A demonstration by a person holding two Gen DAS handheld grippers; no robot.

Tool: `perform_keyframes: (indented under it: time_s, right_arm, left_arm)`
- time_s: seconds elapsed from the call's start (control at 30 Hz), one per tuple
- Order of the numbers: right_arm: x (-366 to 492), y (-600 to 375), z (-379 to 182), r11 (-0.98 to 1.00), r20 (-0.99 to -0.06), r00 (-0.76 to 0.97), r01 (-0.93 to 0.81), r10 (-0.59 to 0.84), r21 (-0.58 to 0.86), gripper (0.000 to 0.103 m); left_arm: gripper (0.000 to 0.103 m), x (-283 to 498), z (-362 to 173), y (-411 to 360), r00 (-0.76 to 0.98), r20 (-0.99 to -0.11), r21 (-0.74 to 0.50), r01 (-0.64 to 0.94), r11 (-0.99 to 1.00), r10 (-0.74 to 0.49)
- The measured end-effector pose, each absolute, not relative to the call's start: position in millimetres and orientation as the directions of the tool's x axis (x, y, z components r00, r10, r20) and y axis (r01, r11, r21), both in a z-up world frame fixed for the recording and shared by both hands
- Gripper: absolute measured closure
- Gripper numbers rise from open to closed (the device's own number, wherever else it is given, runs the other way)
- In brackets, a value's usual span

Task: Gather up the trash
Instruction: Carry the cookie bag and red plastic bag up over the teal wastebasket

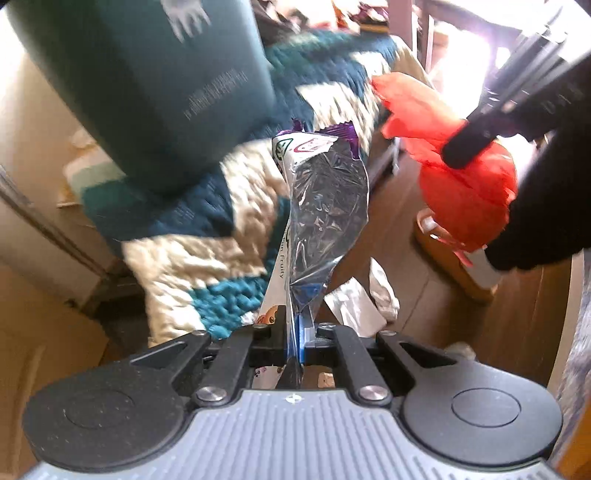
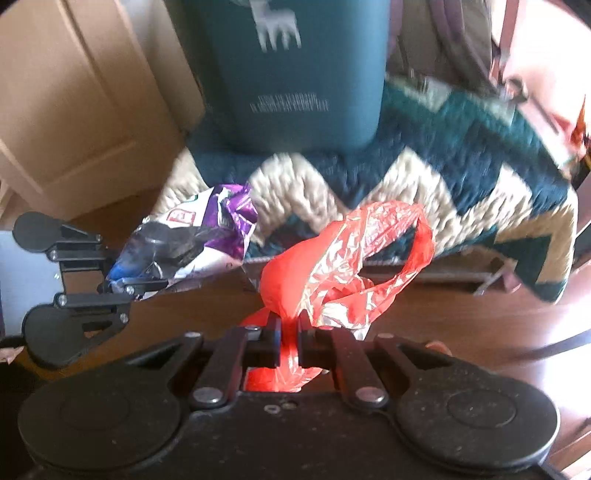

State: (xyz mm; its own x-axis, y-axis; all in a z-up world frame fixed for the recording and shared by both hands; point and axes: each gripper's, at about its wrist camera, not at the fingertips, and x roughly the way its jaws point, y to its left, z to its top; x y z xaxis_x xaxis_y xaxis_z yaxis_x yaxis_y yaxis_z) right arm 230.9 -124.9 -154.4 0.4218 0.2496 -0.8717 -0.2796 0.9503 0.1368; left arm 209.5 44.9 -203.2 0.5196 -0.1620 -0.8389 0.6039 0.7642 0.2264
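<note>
My left gripper (image 1: 295, 332) is shut on a purple and silver foil snack wrapper (image 1: 325, 192), which stands up between its fingers; the wrapper also shows in the right wrist view (image 2: 207, 236), with the left gripper (image 2: 122, 286) at the left. My right gripper (image 2: 290, 332) is shut on a red plastic bag (image 2: 347, 266) whose handle loops out ahead. In the left wrist view the red bag (image 1: 469, 192) hangs at the right from the right gripper (image 1: 461, 147). A dark teal trash bin (image 2: 295, 74) stands ahead on a zigzag rug; it also shows in the left wrist view (image 1: 147, 81).
The teal and cream zigzag rug (image 2: 461, 155) lies on a brown wood floor (image 2: 480, 325). White crumpled paper (image 1: 354, 299) lies on the floor ahead of the left gripper. A cardboard box (image 2: 74, 110) stands left of the bin. Furniture legs (image 1: 402, 22) rise at the back.
</note>
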Motion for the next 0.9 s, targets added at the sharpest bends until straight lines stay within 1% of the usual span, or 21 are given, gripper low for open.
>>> perform_keyframes:
  time_s: [0.13, 0.27, 0.5, 0.7, 0.8, 0.9]
  right_arm:
    - [216, -137, -104, 0.942, -0.825, 0.493, -0.310, 0.276, 0.130, 0.097]
    - [210, -147, -54, 0.934, -0.758, 0.581, -0.344, 0.296, 0.101, 0.097]
    - [211, -150, 18, 0.913, -0.647, 0.687, -0.407, 0.331, 0.035, 0.097]
    - [220, -147, 67, 0.899, -0.552, 0.758, -0.437, 0.347, -0.035, 0.097]
    - [233, -147, 86, 0.898, -0.520, 0.776, -0.438, 0.356, -0.040, 0.097]
    - [247, -145, 99, 0.903, -0.496, 0.795, -0.426, 0.349, -0.048, 0.097]
  left_arm:
    - [0.099, 200, -162, 43, 0.563, -0.812, 0.207, 0.524, 0.826, -0.154]
    - [0.099, 195, -124, 46, 0.594, -0.789, 0.159, 0.444, 0.882, -0.157]
    - [0.098, 194, -45, 43, 0.692, -0.704, 0.151, 0.366, 0.918, -0.160]
    - [0.098, 207, 18, 41, 0.763, -0.627, 0.134, 0.303, 0.944, -0.156]
    - [0.098, 219, 44, 41, 0.790, -0.592, 0.115, 0.277, 0.954, -0.158]
    - [0.098, 236, 72, 43, 0.806, -0.562, 0.046, 0.255, 0.966, -0.186]
